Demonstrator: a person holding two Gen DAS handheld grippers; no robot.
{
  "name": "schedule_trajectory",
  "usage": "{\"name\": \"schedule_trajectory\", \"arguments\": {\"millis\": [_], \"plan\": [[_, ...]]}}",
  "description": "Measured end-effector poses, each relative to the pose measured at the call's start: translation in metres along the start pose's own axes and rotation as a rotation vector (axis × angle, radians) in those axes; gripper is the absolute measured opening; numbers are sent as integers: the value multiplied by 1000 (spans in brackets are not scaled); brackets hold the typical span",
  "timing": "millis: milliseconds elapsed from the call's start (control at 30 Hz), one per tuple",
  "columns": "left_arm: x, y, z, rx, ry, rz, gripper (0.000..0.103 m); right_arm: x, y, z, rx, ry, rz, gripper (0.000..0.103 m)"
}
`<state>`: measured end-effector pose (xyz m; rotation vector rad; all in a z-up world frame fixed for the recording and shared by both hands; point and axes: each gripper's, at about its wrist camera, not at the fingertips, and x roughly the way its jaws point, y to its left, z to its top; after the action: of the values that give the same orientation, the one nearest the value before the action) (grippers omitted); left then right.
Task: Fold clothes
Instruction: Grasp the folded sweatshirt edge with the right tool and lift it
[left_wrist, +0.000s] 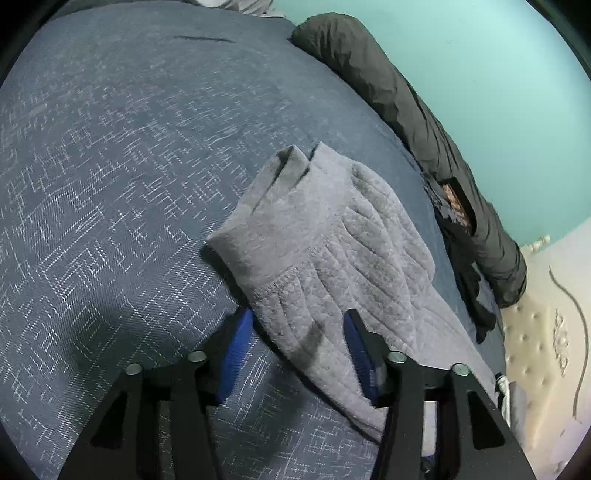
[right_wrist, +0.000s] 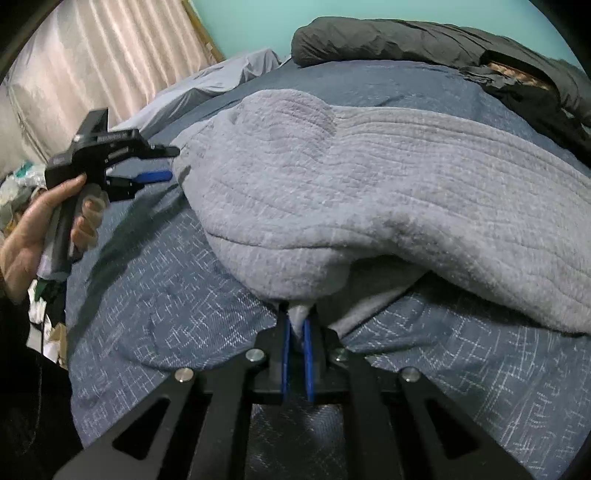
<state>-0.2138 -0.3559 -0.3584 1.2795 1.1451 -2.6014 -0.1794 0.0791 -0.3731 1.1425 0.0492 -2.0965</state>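
Now lying rumpled and partly folded on the bed (right_wrist: 155, 295): grey ribbed garment (right_wrist: 369, 192). Pinched at one edge by right claw (right_wrist: 297, 325); left claw (left_wrist: 297, 321) open astride it. Teal wall (left_wrist: 461, 55) behind.

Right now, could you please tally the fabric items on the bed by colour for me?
Grey: 1, the quilted grey garment, its edge pinched in the right gripper
Dark olive-black: 1, the jacket by the wall
Pale blue-grey: 1, the cloth at the far corner
Total: 3
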Motion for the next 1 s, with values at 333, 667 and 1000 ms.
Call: {"name": "schedule_trajectory", "arguments": {"millis": [333,667,1000], "plan": [[27,8,6,-86,12,-52,73,7,-5,-2,47,12,5,8],[-6,11,14,-67,-105,-110,15,1,-6,3,79,17,3,9],[4,29,10,-120,-81,-73,15,-23,-17,-2,128,-24,-36,11]]}}
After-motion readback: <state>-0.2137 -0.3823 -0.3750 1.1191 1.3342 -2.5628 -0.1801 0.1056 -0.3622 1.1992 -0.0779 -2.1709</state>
